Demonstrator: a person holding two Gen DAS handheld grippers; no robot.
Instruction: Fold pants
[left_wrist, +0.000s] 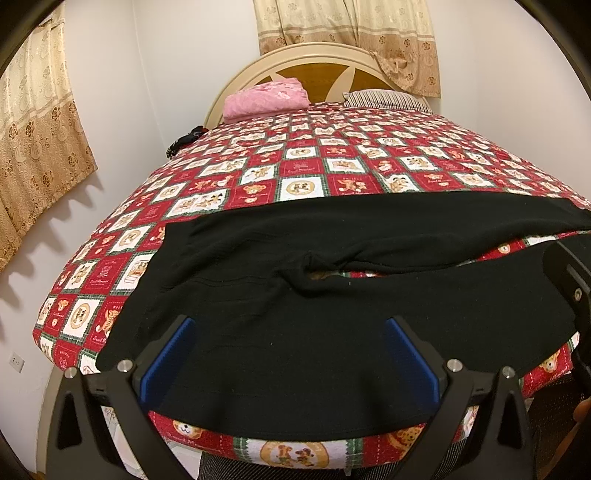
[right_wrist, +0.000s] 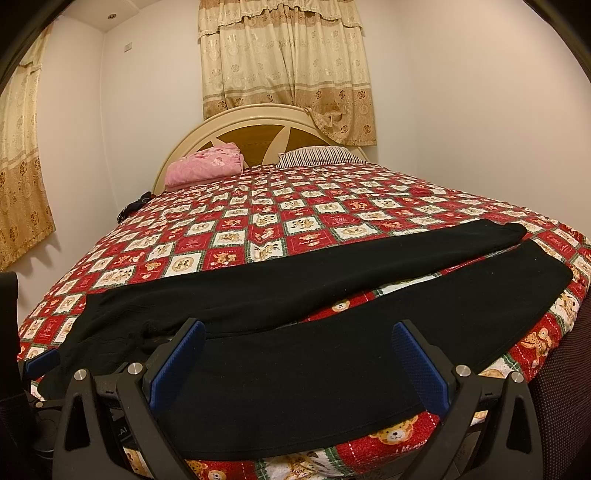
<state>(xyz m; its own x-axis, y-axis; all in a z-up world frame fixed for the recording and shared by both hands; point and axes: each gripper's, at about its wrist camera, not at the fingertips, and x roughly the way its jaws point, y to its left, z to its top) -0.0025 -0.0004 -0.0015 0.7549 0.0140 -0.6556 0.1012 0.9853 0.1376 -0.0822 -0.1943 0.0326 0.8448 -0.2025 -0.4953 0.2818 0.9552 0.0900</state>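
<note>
So there's a pair of black pants (left_wrist: 295, 295) laid flat across the near end of the bed, on top of a red-and-white patchwork quilt (left_wrist: 303, 177) with little bear and tiger squares. The waist end is toward the left and the two legs run off to the right, spread apart in a narrow V with a strip of quilt showing between them; in the right wrist view the cuff ends sit near the right edge of the bed. The left gripper (left_wrist: 290, 363) hovers over the near part of the pants by the waist, blue pads wide apart and nothing between them. The right gripper (right_wrist: 297, 367) is the same deal, jaws spread wide over the nearer leg, not pinching any fabric. Whether the fingertips actually touch the cloth is hard to say from these angles. Up at the head of the bed there's a folded pink blanket (right_wrist: 205, 164) on the left and a striped pillow (right_wrist: 319, 155) beside it, both against the rounded cream headboard (right_wrist: 258, 114). Floral beige curtains (right_wrist: 284, 59) hang behind it.
</note>
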